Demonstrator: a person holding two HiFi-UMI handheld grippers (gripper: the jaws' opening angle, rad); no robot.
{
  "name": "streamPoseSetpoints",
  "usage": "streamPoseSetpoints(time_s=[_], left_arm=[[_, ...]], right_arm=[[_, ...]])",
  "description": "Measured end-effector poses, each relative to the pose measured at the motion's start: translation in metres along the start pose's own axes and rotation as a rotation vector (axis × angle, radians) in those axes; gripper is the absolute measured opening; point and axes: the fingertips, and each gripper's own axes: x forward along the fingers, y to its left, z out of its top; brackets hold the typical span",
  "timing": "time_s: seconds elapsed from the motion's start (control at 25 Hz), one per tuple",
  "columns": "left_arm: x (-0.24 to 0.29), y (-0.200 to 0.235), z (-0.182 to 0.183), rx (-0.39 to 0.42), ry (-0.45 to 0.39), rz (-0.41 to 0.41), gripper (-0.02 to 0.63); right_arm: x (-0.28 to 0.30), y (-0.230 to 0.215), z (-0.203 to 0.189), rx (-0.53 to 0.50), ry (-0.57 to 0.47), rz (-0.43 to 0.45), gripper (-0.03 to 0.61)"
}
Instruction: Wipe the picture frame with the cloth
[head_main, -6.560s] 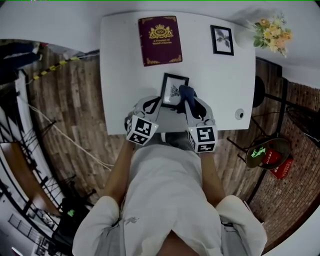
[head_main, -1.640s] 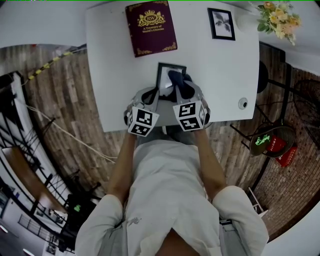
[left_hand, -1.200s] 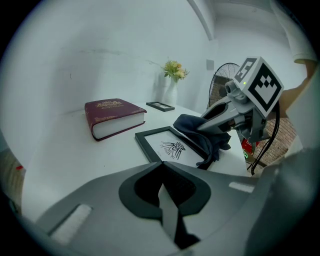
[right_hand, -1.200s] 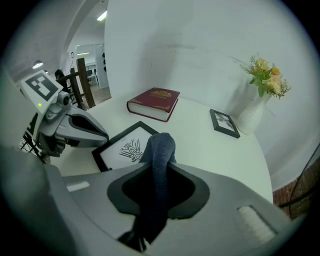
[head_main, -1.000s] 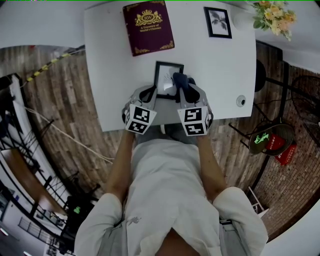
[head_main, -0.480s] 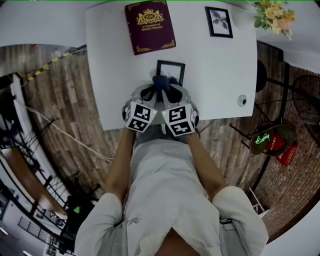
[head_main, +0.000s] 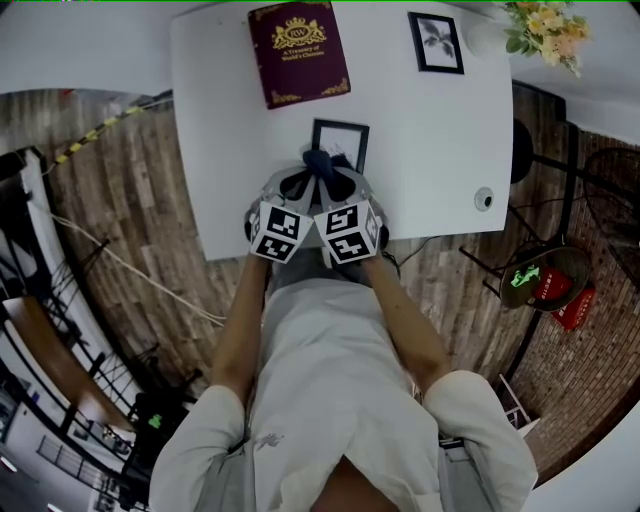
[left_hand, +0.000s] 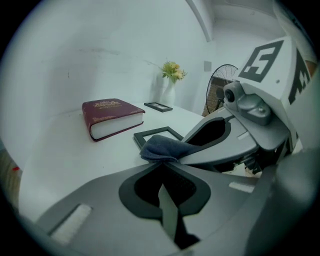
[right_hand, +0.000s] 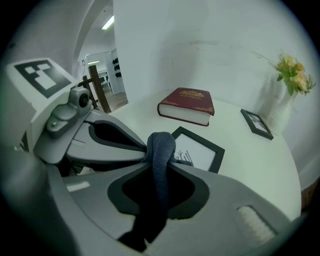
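A black picture frame (head_main: 346, 140) with a white print lies flat on the white table (head_main: 230, 150). In the right gripper view the frame (right_hand: 200, 150) lies just past the jaws. My right gripper (right_hand: 157, 162) is shut on the dark blue cloth (right_hand: 160, 150), which bunches at the frame's near left corner (head_main: 320, 160). Right beside it, my left gripper (left_hand: 162, 162) is shut with its tips touching the cloth (left_hand: 165, 147). I cannot tell whether it pinches anything. Both grippers (head_main: 303, 182) (head_main: 330, 180) meet tip to tip at the frame's near edge.
A maroon book (head_main: 299, 52) lies at the back of the table. A second small black frame (head_main: 436, 42) and a vase of flowers (head_main: 545, 45) are at the back right. A small round object (head_main: 484, 200) sits near the right front edge. A fan (left_hand: 220, 85) stands beyond.
My right gripper has carried the cloth leftward across the frame's near part, from its right side to its left corner, until it met the left gripper. The left gripper has hardly moved.
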Motion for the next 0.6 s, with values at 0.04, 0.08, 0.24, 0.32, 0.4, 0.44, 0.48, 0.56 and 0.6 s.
streamPoseSetpoints(time_s=[0.04, 0.08, 0.24, 0.32, 0.4, 0.44, 0.48, 0.56, 0.6], left_arm=[[0.000, 0.000, 0.000, 0.000, 0.001, 0.001, 0.021], [0.001, 0.000, 0.000, 0.002, 0.003, 0.003, 0.021], [0.001, 0.000, -0.001, 0.018, 0.009, 0.008, 0.021], [0.001, 0.000, 0.000, 0.020, 0.006, 0.007, 0.021], [0.001, 0.000, 0.000, 0.022, 0.005, 0.008, 0.021], [0.001, 0.000, 0.000, 0.023, 0.004, 0.009, 0.021], [0.001, 0.000, 0.000, 0.024, 0.005, 0.011, 0.021], [0.000, 0.000, 0.000, 0.027, 0.006, 0.015, 0.021], [0.000, 0.000, 0.000, 0.028, 0.006, 0.018, 0.021]], right_arm=[[0.000, 0.001, -0.001, -0.021, 0.002, -0.004, 0.066], [0.000, 0.001, -0.002, -0.033, 0.003, -0.006, 0.066], [-0.003, -0.003, -0.006, -0.057, 0.009, -0.018, 0.066], [-0.006, -0.007, -0.010, -0.059, 0.014, -0.029, 0.066], [-0.009, -0.013, -0.014, -0.058, 0.020, -0.045, 0.066], [-0.011, -0.016, -0.016, -0.060, 0.023, -0.052, 0.066], [-0.013, -0.018, -0.018, -0.063, 0.025, -0.059, 0.066], [-0.017, -0.020, -0.020, -0.078, 0.025, -0.068, 0.066], [-0.019, -0.021, -0.021, -0.087, 0.024, -0.073, 0.067]])
